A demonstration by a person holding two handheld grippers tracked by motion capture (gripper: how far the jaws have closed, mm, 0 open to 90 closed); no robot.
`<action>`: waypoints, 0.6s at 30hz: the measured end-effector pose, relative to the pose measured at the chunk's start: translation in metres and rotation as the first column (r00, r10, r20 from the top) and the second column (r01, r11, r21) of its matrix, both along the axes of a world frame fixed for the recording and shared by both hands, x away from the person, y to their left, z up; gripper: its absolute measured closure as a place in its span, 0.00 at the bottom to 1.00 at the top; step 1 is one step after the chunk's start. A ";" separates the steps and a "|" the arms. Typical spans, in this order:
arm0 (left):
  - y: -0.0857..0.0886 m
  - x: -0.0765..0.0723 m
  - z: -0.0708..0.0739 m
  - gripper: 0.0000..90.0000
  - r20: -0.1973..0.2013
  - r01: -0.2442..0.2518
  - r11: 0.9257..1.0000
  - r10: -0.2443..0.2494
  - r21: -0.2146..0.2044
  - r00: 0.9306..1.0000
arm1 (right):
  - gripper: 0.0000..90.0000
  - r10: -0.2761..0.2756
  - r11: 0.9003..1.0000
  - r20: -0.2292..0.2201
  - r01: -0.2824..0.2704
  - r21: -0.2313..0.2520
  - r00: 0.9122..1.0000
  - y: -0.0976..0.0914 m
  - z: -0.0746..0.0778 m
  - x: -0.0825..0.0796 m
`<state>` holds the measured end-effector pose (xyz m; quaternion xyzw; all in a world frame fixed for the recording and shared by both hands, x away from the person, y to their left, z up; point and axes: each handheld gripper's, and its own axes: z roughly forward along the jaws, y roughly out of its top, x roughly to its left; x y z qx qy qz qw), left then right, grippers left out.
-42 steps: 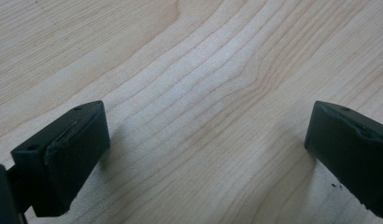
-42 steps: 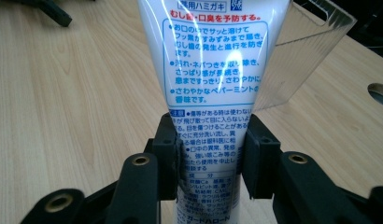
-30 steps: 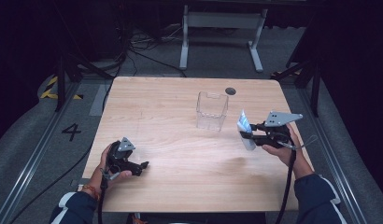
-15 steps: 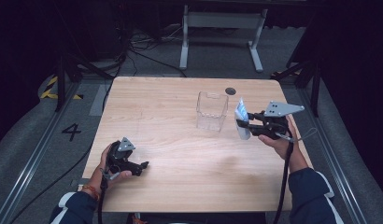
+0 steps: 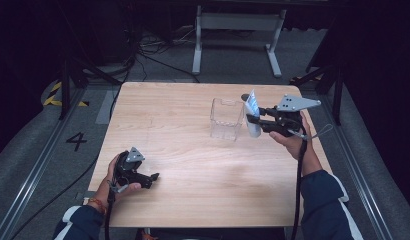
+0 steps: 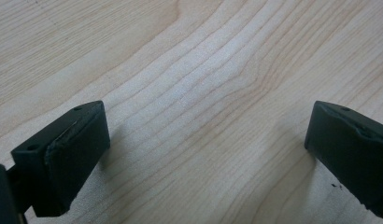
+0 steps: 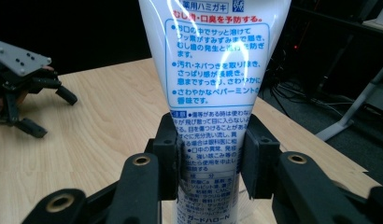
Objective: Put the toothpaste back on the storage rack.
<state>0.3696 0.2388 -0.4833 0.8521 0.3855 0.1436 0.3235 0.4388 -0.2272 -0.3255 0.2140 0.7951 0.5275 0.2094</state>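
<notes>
1. The wooden bench (image 5: 203,165) takes up the middle of the high view, with a dark floor and a metal stand behind it.
2. The person's two forearms in dark sleeves come in from the bottom of the high view, one at each side of the bench.
3. A clear plastic container (image 5: 226,118) stands upright on the bench, right of centre and toward the far edge, open at the top.
4. The right tongs (image 5: 254,119) are held above the bench, just beside the container on its right, pointing toward it. In the right gripper view the two black pads are clamped on the lower part of a toothpaste tube (image 7: 213,93), one on each side.
5. The toothpaste tube (image 5: 251,114) is white with blue and red print. It stands roughly upright in the grip, clear of the bench, close to the container's right wall but outside it.
6. The left tongs (image 5: 149,179) rest low at the near left of the bench, well apart from the container. In the left gripper view the jaws stand wide apart over bare wood, with nothing between them.
</notes>
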 end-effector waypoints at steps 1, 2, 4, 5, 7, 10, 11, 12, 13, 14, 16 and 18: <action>0.000 0.000 0.000 0.01 0.000 0.000 1.000 0.000 0.000 1.000 | 0.72 -0.002 1.000 -0.001 0.002 0.005 1.000 0.001 0.001 0.001; 0.000 0.000 0.000 0.01 0.000 0.000 1.000 0.000 0.000 1.000 | 0.72 -0.002 1.000 0.001 0.002 0.009 1.000 0.003 0.002 0.003; 0.000 0.000 0.000 0.01 0.000 0.000 1.000 0.000 0.000 1.000 | 0.72 -0.003 1.000 0.005 0.003 0.011 1.000 0.005 0.004 0.006; 0.000 0.000 0.000 0.01 0.000 0.000 1.000 0.000 0.000 1.000 | 0.72 -0.005 1.000 0.005 0.005 0.014 1.000 0.006 0.005 0.007; 0.000 0.000 0.000 0.01 0.000 0.000 1.000 0.000 0.000 1.000 | 0.72 -0.006 1.000 0.005 0.006 0.016 1.000 0.008 0.006 0.008; 0.000 0.000 0.000 0.01 0.000 0.000 1.000 0.000 0.000 1.000 | 0.72 -0.007 1.000 0.007 0.007 0.014 1.000 0.013 0.008 0.013; 0.000 0.000 0.000 0.01 0.000 0.000 1.000 0.000 0.000 1.000 | 0.72 -0.008 1.000 0.006 0.008 0.012 1.000 0.014 0.009 0.014; 0.000 0.000 0.000 0.01 0.000 0.000 1.000 0.000 0.000 1.000 | 0.72 -0.007 1.000 0.004 0.007 0.015 1.000 0.016 0.009 0.016; 0.000 0.000 0.000 0.01 0.000 0.000 1.000 0.000 0.000 1.000 | 0.72 -0.006 1.000 0.006 0.006 0.016 1.000 0.017 0.009 0.017; 0.000 0.000 0.000 0.01 0.000 0.000 1.000 0.000 0.000 1.000 | 0.72 -0.006 1.000 0.006 0.006 0.016 1.000 0.017 0.009 0.017; 0.000 0.000 0.000 0.01 0.000 0.000 1.000 0.000 0.000 1.000 | 0.72 -0.006 1.000 0.006 0.006 0.020 1.000 0.021 0.010 0.020; 0.000 0.000 0.000 0.01 0.000 0.000 1.000 0.000 0.000 1.000 | 0.72 -0.003 1.000 0.006 0.003 0.021 1.000 0.023 0.010 0.022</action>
